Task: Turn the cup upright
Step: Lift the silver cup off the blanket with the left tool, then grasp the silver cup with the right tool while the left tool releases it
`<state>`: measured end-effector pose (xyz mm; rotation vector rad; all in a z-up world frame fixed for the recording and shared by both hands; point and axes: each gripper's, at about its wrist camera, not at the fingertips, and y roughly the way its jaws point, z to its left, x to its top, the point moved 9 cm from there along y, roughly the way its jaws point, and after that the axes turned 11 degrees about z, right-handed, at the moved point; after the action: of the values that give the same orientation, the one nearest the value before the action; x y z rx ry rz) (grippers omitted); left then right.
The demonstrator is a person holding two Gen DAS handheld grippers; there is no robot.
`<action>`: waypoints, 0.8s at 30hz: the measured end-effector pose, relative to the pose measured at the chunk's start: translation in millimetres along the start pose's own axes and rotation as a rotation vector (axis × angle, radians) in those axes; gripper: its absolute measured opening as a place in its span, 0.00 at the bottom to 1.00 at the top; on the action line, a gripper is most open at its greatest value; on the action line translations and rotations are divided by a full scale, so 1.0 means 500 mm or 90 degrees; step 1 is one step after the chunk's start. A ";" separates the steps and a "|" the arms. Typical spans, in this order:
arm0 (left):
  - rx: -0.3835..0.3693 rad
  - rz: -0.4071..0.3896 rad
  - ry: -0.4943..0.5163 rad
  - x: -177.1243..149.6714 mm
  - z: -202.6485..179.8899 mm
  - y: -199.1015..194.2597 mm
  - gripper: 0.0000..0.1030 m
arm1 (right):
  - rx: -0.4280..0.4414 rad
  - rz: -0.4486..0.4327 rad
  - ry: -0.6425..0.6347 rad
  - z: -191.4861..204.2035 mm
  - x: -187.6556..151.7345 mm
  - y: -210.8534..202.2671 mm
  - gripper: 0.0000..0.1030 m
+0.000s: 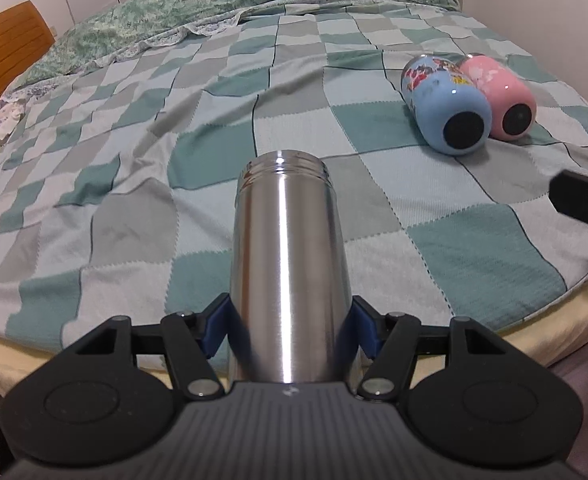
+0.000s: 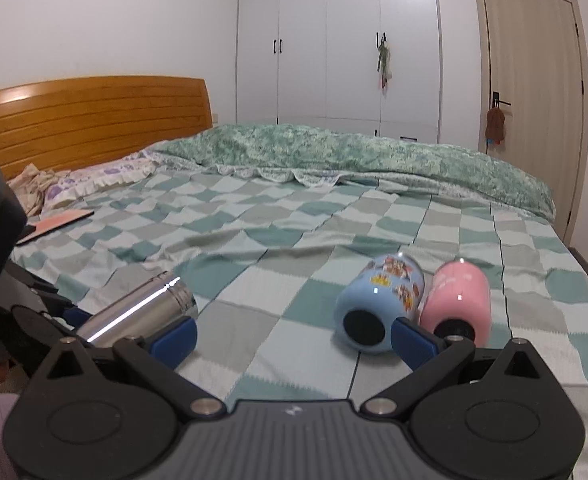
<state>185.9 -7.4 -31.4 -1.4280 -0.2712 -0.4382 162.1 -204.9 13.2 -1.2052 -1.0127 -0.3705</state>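
Note:
My left gripper (image 1: 289,328) is shut on a steel cup (image 1: 287,264), which lies along the fingers with its threaded mouth pointing away, just above the bed. The right wrist view shows the same steel cup (image 2: 141,310) held tilted at the left. A blue cup (image 1: 444,106) and a pink cup (image 1: 498,94) lie on their sides side by side, dark bottoms toward me. My right gripper (image 2: 294,336) is open, just in front of the blue cup (image 2: 378,306) and the pink cup (image 2: 456,300).
A checked green blanket (image 1: 133,184) covers the bed, with a rumpled green quilt (image 2: 354,152) at the far side. A wooden headboard (image 2: 89,120) stands at the left, a white wardrobe (image 2: 334,40) and a door (image 2: 534,100) behind. A flat pink object (image 2: 57,222) lies near the pillow.

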 end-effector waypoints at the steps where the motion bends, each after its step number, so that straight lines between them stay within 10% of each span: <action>1: 0.001 -0.002 0.000 -0.002 -0.003 0.004 0.62 | -0.001 0.004 0.000 0.000 -0.006 0.000 1.00; 14: 0.010 -0.034 0.015 0.008 -0.023 0.034 0.64 | -0.015 0.041 0.010 -0.010 -0.056 0.020 1.00; 17: -0.001 -0.057 -0.007 0.013 -0.007 0.018 1.00 | -0.012 0.038 0.012 -0.006 -0.057 0.019 1.00; 24: -0.044 -0.149 -0.064 0.007 0.058 -0.075 1.00 | 0.002 0.023 0.011 0.016 -0.039 0.008 1.00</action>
<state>174.7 17.7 7.2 -1.4936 -0.5124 -0.5714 150.7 -201.4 -4.8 -1.2150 -0.9751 -0.3499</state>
